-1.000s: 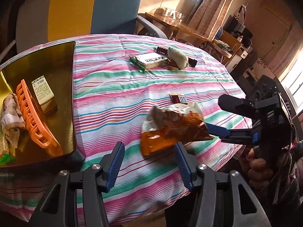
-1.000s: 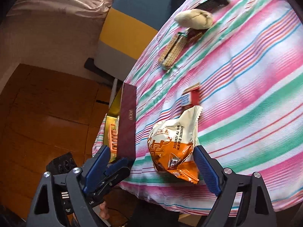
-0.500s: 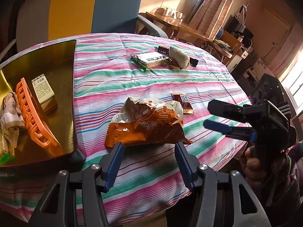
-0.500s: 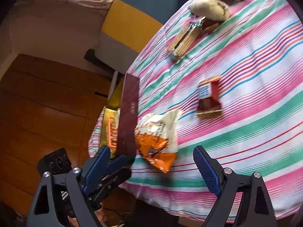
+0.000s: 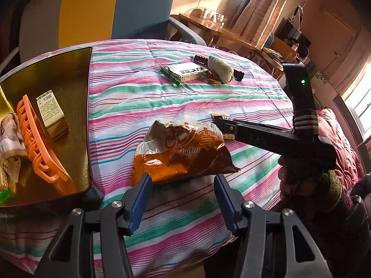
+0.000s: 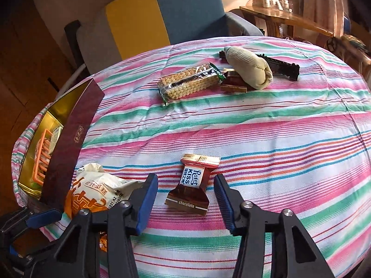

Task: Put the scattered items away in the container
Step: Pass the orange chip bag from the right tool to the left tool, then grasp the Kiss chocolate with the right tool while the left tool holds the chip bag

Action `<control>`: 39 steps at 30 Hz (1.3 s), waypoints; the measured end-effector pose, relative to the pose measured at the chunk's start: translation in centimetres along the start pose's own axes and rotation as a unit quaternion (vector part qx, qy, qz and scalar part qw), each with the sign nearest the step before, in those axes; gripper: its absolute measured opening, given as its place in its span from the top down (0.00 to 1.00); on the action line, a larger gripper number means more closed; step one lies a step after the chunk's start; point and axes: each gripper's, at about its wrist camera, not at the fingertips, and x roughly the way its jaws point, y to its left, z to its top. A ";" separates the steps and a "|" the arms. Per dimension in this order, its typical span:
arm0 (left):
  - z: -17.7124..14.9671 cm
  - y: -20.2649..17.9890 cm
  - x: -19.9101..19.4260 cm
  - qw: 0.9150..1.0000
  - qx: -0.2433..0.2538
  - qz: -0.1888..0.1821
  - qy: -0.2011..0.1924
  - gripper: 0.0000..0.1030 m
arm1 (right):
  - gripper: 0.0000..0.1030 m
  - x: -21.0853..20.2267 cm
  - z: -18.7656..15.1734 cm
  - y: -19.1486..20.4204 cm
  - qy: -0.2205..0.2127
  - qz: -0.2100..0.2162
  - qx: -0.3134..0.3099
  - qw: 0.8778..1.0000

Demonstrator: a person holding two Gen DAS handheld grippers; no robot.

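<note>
An orange muffin bag [image 5: 183, 150] lies on the striped tablecloth just beyond my open left gripper [image 5: 183, 199]; it also shows in the right wrist view [image 6: 97, 194]. My right gripper [image 6: 185, 201] is open, its fingers either side of a brown chocolate packet [image 6: 191, 185], not touching it. The gold-lined box [image 5: 69, 74] stands at the table's left with an orange rack [image 5: 39, 139], a small carton [image 5: 49, 107] and a cloth [image 5: 9, 143] inside. It shows from outside in the right wrist view [image 6: 69, 143].
At the far side lie a cracker pack [image 6: 190, 83], a beige rolled sock [image 6: 249, 67], a black comb [image 6: 280, 66] and a small brown sweet [image 6: 234, 84]. A blue and yellow chair [image 6: 176, 9] stands behind the table. The table edge is close below both grippers.
The right gripper let go of the muffin bag, which dropped onto the cloth near the box. The right gripper then swung right and now straddles the chocolate packet.
</note>
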 end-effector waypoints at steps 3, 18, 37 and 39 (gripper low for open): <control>0.3 -0.4 0.2 1.000 0.005 -0.004 -0.002 0.45 | 0.72 -0.9 -0.5 -0.5 -0.008 -0.031 -0.009 0.999; 3.1 -2.1 4.6 0.999 0.051 -0.013 0.014 0.43 | 0.74 -5.5 -2.6 -5.5 -0.051 -0.078 0.048 0.994; 5.0 -1.9 2.6 0.999 0.049 0.010 -0.007 0.42 | 0.62 -6.2 -4.8 -5.3 -0.053 -0.052 0.087 0.993; 5.7 -1.7 2.1 0.997 0.075 0.017 -0.011 0.41 | 0.60 -6.4 -5.0 -5.4 -0.055 -0.049 0.088 0.993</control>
